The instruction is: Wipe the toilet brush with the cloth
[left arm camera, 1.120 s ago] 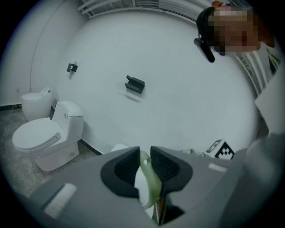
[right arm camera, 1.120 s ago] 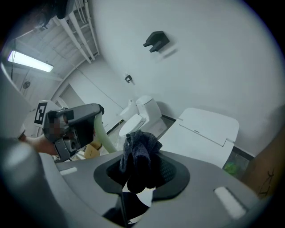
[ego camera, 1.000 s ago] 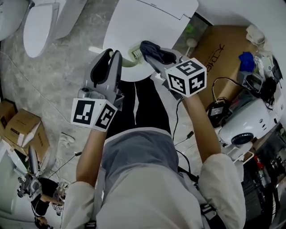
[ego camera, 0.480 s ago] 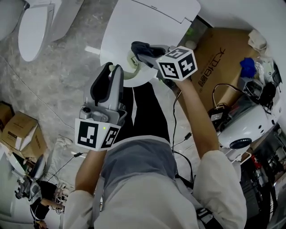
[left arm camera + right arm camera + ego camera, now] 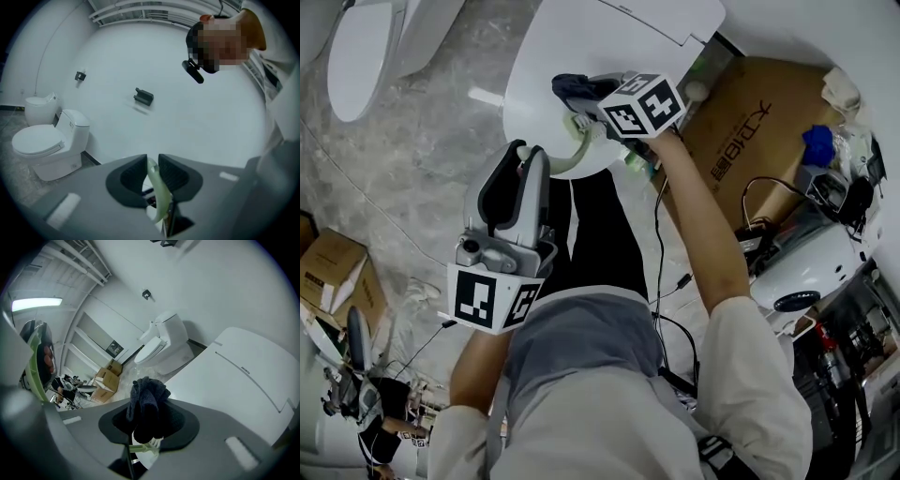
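Observation:
My left gripper is shut on the end of a pale green toilet brush handle, which curves up toward the white brush head. In the left gripper view the handle stands pinched between the dark jaws. My right gripper is shut on a dark blue cloth, held just above the brush head over the closed toilet lid. The right gripper view shows the cloth bunched between the jaws, with the white bristles right beneath it.
A second toilet stands at the upper left. Cardboard boxes lie on the marble floor at the left. A large flat carton, cables and a white appliance crowd the right side.
My right gripper has carried the cloth up and to the left, onto the brush head. The left gripper has dropped lower and nearer my body, still holding the handle.

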{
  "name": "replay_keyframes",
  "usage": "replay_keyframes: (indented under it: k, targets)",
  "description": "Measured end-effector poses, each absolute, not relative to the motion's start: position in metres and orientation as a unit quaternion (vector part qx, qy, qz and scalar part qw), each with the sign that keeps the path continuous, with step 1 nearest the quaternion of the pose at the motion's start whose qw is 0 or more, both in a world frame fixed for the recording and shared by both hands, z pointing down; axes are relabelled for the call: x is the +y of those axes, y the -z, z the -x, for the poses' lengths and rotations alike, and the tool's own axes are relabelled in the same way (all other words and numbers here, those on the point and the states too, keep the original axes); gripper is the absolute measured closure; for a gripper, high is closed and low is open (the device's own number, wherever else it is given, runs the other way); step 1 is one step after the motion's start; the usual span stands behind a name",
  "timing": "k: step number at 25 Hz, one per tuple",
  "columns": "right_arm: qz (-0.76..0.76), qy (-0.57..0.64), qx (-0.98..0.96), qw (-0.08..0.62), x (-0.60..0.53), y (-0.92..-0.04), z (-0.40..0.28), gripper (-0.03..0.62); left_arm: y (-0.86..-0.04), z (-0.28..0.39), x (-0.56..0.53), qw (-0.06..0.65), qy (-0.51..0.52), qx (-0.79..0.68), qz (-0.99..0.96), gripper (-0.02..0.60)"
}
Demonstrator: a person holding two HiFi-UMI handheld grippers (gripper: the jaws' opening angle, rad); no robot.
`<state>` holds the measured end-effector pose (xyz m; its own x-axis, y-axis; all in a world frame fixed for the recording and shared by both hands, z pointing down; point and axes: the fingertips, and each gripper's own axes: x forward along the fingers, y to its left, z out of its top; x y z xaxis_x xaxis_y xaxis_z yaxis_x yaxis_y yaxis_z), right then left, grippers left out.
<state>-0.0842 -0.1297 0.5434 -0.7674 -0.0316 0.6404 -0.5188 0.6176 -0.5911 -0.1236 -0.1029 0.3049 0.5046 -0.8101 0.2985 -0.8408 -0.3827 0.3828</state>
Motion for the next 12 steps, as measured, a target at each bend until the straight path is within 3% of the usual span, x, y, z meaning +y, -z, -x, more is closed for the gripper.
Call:
replay_keyframes:
  k: [12]
  targets:
    - [-0.142,-0.443,-0.828,0.312,-0.122,-0.579,0.101,0.485,-0.308,0.142,-0.092,0.26,-0.021,-0.499,-0.827,0.581]
